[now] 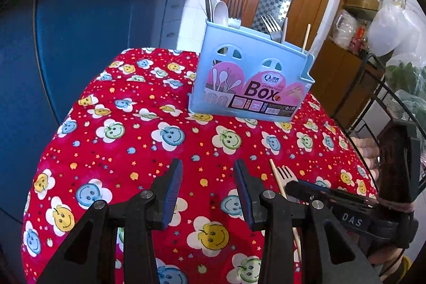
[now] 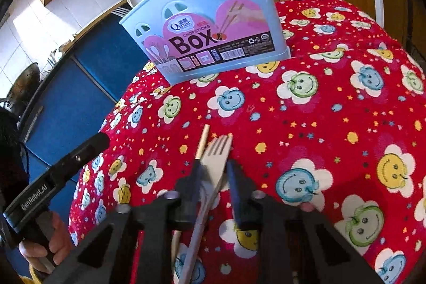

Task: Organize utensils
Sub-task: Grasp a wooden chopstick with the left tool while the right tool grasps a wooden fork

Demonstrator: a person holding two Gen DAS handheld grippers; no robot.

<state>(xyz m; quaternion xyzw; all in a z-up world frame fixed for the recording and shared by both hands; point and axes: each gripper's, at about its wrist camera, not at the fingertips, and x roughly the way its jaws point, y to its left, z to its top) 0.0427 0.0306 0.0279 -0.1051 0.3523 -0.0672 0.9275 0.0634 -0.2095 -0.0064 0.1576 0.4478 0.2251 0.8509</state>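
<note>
The fork [image 2: 217,159] lies on the worktop [image 2: 319,124] between the right gripper [image 2: 214,172] fingers, handle running back beneath it, tines ahead toward the box [image 2: 202,25]. Whether it is clenched I cannot tell. The left gripper [image 1: 209,188] hangs released, farther off.

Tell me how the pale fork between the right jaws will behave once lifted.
The fork looks like light, stiff plastic or wood, so it likely won't droop. Its long handle could pivot in the right gripper. The chopstick beside it may get nudged.
</note>
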